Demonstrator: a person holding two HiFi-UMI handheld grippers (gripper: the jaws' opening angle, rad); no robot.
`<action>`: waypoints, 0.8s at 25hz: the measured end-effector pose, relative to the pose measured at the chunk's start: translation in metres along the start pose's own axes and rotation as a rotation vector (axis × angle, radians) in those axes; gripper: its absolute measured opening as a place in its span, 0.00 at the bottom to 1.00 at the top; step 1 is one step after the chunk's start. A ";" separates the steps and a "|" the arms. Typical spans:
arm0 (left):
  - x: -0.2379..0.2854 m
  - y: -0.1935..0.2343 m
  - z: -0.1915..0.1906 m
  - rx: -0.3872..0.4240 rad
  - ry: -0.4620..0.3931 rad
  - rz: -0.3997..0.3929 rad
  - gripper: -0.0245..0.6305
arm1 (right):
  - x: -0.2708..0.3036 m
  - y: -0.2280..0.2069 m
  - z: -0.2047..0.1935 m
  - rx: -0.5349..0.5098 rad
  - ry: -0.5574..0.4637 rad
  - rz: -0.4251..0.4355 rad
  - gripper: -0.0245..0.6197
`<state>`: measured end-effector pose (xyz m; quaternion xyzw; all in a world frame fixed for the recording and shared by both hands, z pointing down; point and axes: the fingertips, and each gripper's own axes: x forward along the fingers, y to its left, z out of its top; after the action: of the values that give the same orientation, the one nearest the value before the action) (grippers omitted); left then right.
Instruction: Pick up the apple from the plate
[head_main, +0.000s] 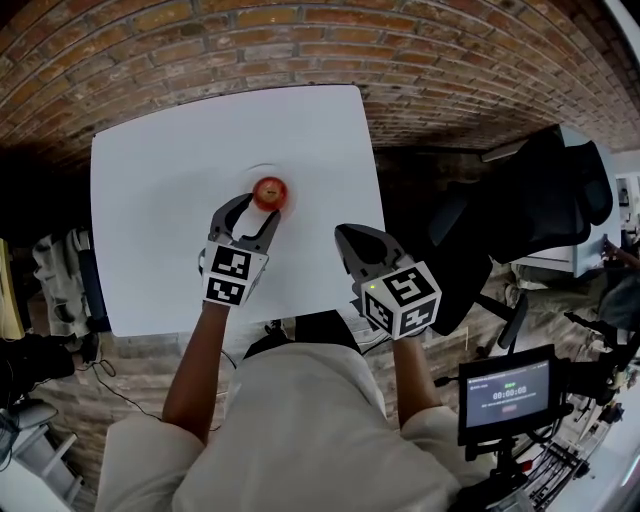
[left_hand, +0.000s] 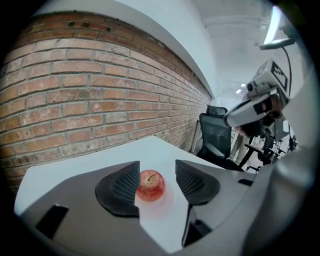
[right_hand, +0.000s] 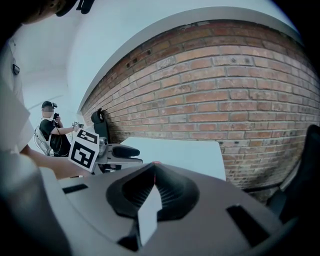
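Observation:
A small red apple (head_main: 270, 192) (left_hand: 150, 185) rests on a white plate (head_main: 251, 172) that barely stands out from the white table (head_main: 160, 220). My left gripper (head_main: 260, 206) (left_hand: 157, 173) is open, one jaw on each side of the apple. The left pad (left_hand: 126, 184) sits right against the fruit, and the right pad (left_hand: 189, 179) stands a little apart from it. My right gripper (head_main: 347, 234) (right_hand: 154, 168) hovers shut and empty over the table's right front part, away from the apple. In the right gripper view the left gripper (right_hand: 120, 150) and its marker cube show.
The brick wall (head_main: 300, 50) runs behind the table. A black office chair (head_main: 530, 200) stands just past the table's right edge, with a small monitor (head_main: 505, 395) on a stand nearer me. A person (right_hand: 50, 131) sits far off in the right gripper view.

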<state>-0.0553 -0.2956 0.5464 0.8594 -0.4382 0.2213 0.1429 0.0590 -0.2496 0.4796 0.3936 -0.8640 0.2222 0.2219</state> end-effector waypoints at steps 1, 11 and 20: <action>0.002 0.001 -0.001 -0.002 0.004 0.001 0.36 | 0.001 -0.001 -0.001 0.000 0.004 0.000 0.05; 0.021 0.012 -0.016 -0.019 0.051 0.020 0.47 | 0.010 -0.008 -0.007 0.010 0.035 0.006 0.05; 0.042 0.014 -0.034 -0.017 0.110 0.018 0.54 | 0.014 -0.018 -0.016 0.026 0.059 0.011 0.04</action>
<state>-0.0530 -0.3179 0.5974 0.8406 -0.4395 0.2657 0.1720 0.0677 -0.2593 0.5045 0.3851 -0.8561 0.2463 0.2412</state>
